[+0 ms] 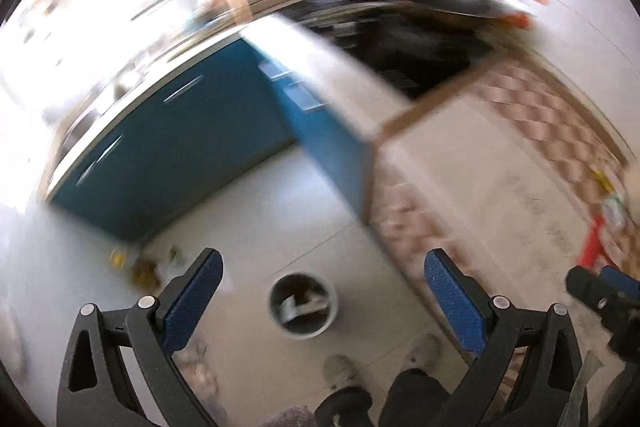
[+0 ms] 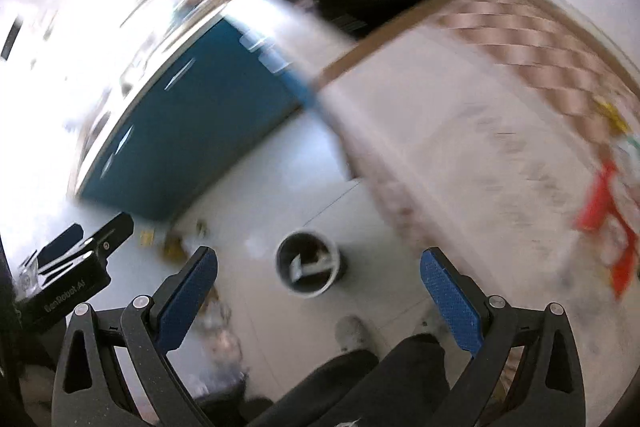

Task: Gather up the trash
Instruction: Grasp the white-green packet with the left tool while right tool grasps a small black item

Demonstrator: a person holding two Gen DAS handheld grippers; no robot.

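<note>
Bin, round and grey with pale scraps inside, stands on the light floor between the blue pads of the left gripper, whose jaws are wide apart and empty. Yellowish litter (blurred) lies left of the bin.

From the right wrist, the bin again sits between the right gripper jaws, spread open; red wrappers lie on the table right of the bin.

A bin is standing on the floor at lower centre; scraps are lying to its left, a table is filling the right.
</note>
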